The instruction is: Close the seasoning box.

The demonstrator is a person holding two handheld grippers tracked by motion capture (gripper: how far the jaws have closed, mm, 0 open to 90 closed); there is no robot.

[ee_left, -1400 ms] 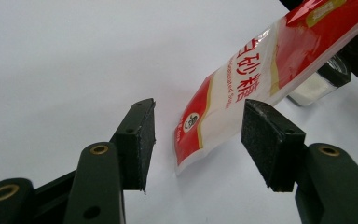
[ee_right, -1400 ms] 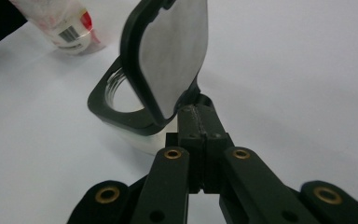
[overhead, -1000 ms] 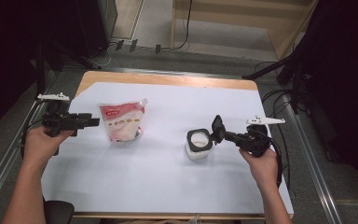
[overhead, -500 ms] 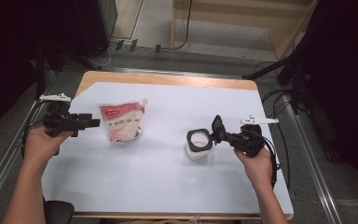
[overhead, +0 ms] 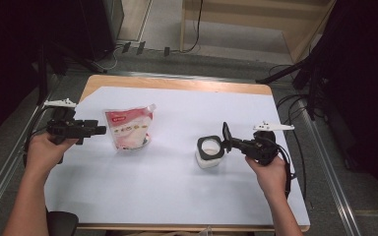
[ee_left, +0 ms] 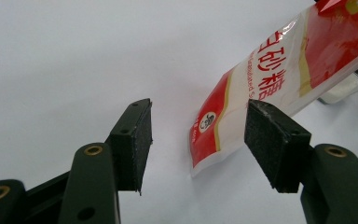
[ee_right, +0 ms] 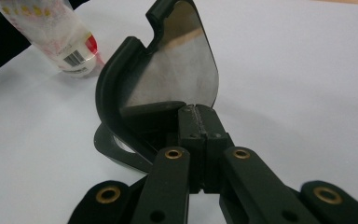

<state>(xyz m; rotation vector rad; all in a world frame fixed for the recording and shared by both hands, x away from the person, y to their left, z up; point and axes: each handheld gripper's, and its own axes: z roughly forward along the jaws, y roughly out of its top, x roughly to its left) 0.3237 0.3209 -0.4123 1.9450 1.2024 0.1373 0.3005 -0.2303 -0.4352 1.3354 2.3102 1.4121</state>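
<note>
A red and white sugar pouch (overhead: 128,129) stands on the white table sheet (overhead: 177,196). My left gripper (overhead: 101,130) is level just left of it and open. In the left gripper view the pouch's lower corner (ee_left: 270,79) lies beyond the gap of my left gripper (ee_left: 198,135), touching neither pad. A small clear jar (overhead: 209,152) with a black rim sits right of centre, its hinged lid (overhead: 225,133) upright. My right gripper (overhead: 231,142) is shut. In the right gripper view my right gripper (ee_right: 196,109) meets the bottom edge of the lid (ee_right: 177,60); a pinch cannot be told.
The wooden table edge (overhead: 177,83) runs along the far side, with metal rails (overhead: 325,162) at left and right. Cables (overhead: 295,105) trail off the right side. The pouch (ee_right: 60,32) appears far off in the right gripper view.
My right hand has shifted very slightly to the left by the jar. The left hand, the pouch and the jar stay where they were.
</note>
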